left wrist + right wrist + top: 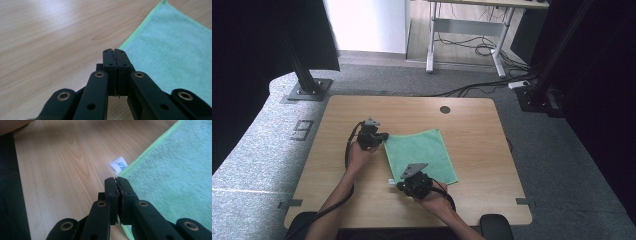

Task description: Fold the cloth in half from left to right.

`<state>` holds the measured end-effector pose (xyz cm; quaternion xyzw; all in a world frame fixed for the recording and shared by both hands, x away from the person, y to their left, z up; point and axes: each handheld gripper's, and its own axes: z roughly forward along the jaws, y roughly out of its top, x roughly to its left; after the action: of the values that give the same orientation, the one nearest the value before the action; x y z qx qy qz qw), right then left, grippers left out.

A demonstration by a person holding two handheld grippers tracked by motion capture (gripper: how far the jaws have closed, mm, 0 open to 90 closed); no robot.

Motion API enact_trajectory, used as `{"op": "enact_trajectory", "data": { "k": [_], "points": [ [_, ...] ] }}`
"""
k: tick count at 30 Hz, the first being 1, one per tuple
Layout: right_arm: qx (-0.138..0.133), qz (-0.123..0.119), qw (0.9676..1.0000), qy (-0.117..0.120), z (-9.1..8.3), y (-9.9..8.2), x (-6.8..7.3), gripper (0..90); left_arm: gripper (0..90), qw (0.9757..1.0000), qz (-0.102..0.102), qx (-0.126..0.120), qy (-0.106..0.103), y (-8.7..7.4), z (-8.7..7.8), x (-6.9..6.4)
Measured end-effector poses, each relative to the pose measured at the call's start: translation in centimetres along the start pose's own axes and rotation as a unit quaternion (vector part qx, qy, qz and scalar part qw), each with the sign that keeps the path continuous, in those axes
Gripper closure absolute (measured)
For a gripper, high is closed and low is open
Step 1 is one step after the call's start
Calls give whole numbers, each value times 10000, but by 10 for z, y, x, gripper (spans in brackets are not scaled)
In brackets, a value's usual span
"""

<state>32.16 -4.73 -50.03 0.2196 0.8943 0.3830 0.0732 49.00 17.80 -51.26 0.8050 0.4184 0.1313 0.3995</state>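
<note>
Fingers (110, 60) of both grippers shut at green cloth's (422, 152) edge on table (472, 130)

Bare table (472, 130) surrounds the flat cloth (422, 152).

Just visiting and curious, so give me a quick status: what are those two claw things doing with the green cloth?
Left gripper shut on green cloth edge. Right gripper shut on the edge near the white tag. Cloth mostly flat on table. Nothing in the way.
</note>
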Motion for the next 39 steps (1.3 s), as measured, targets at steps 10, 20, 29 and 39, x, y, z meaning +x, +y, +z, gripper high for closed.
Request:
{"op": "enact_trajectory", "data": {
  "k": [10, 20, 29, 39],
  "points": [
    [-137, 211, 9994, -228, -22, -13, -13, 863, 880, 9999, 131, 24, -21, 23, 14, -17],
    [-268, 460, 9972, -533, -48, -29, -34, 865, 880, 9998, 214, 9, -59, 44, 32, -35],
    [-274, 685, 9947, -719, -62, -46, -51, 867, 878, 9993, 378, 59, -52, 63, 49, -52],
    [-266, 835, 9922, -891, -75, -60, -64, 868, 876, 9981, 592, 164, -45, 81, 67, -71]
  ]
}}
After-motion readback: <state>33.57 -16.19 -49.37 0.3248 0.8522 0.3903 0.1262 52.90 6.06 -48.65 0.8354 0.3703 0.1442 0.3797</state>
